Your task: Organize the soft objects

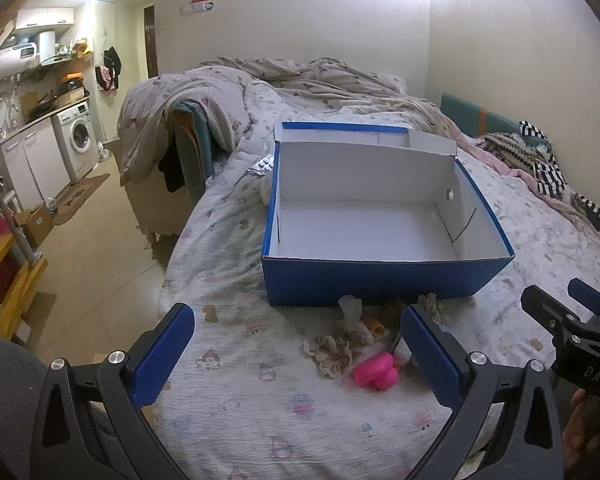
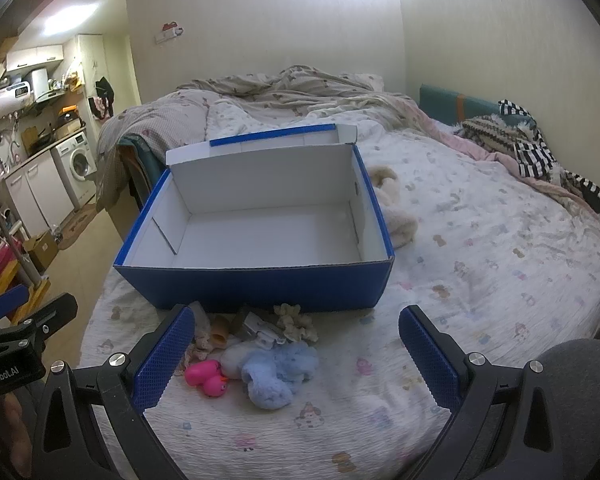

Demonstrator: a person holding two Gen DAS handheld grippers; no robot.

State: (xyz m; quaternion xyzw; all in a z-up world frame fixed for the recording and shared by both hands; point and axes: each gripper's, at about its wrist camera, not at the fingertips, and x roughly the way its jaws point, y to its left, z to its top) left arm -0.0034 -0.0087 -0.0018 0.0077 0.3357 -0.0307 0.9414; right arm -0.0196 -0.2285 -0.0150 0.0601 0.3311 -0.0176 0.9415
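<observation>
An empty blue cardboard box [image 1: 380, 280] [image 2: 260, 284] with a white inside stands open on the bed. In front of it lies a small heap: a pink rubber duck [image 1: 376, 372] [image 2: 206, 376], a fluffy light-blue plush [image 2: 278, 372], beige frilly scrunchies [image 1: 340, 346] [image 2: 296, 322] and a small white item [image 2: 260, 328]. My left gripper [image 1: 296, 360] is open, held low before the heap, which sits by its right finger. My right gripper [image 2: 296, 360] is open too, and the plush lies between its fingers, a little ahead. Neither holds anything.
A cream plush [image 2: 396, 208] lies right of the box. A crumpled duvet [image 1: 300, 80] covers the far end of the bed, striped clothes [image 1: 540, 160] the right side. A blister pack [image 1: 264, 166] sits left of the box. The bed's left edge drops to a tiled floor [image 1: 100, 240].
</observation>
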